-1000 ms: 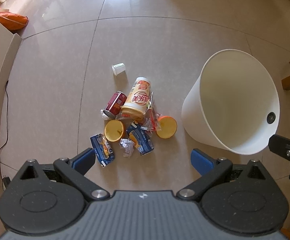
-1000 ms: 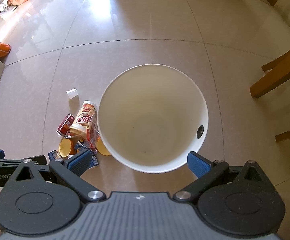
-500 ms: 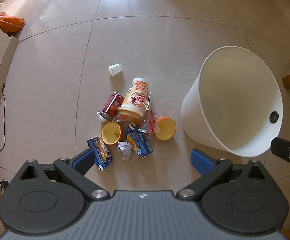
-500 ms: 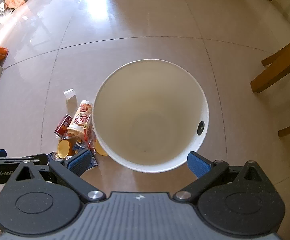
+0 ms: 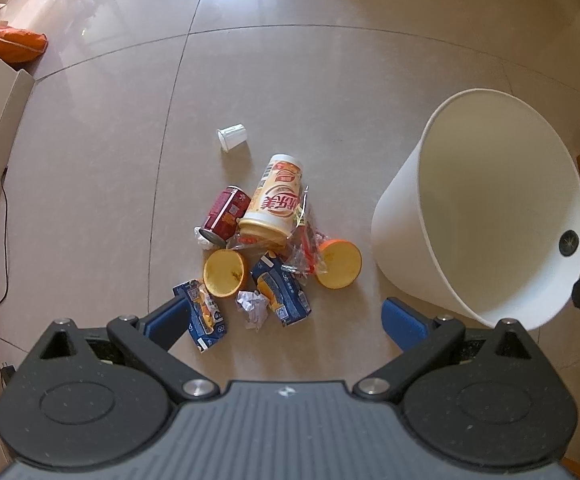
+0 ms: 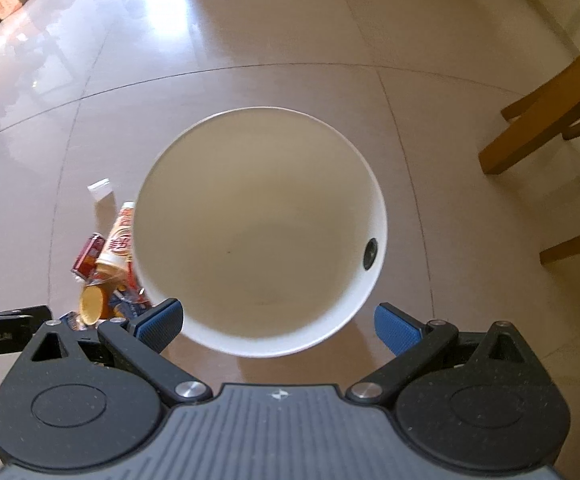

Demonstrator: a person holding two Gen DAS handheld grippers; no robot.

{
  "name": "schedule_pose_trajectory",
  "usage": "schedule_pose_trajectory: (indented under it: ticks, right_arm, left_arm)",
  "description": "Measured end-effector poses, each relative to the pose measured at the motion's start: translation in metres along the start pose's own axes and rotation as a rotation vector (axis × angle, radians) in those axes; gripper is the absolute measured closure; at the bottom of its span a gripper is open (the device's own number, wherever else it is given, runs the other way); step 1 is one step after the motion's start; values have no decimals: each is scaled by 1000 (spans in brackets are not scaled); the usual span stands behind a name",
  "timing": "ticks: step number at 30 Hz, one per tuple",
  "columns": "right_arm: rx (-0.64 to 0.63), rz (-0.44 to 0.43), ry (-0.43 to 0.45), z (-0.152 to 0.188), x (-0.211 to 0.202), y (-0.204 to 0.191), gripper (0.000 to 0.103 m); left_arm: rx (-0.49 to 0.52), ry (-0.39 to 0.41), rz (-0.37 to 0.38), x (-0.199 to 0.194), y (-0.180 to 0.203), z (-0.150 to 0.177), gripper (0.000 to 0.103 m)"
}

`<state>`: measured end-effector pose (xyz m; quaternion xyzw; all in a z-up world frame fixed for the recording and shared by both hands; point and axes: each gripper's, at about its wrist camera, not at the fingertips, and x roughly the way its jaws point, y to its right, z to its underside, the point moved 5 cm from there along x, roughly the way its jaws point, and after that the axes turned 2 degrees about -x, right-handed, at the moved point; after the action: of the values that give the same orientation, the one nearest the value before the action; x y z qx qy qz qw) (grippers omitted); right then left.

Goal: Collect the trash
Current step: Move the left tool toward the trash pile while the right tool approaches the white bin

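Both grippers spread, empty, above floor litter.
Left gripper [image 5: 283, 316] is aimed over crumpled paper [image 5: 253, 306]; right gripper [image 6: 277, 320] is centred over the empty white bin [image 6: 259, 236], likely readied for drops.

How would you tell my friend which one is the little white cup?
Find the big white bin on the floor; the trash pile lies beside it. Past the tall yellow tube, alone on bare tile, lies the little white cup, the only piece touching nothing else.
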<state>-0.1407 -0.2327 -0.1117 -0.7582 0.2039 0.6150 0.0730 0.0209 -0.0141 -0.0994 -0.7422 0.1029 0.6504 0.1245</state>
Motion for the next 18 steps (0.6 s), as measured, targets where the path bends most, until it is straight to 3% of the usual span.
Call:
schedule_pose_trajectory:
  ticks: [12,18]
  right_arm:
    - [111,110,-7,-11,45,48,0]
    - [206,154,2,-20,80,80,11]
  left_arm:
    - [-6,-40,-15,35,-2,-3,2]
    - [-17,-61,-36,59,-10,-2,2]
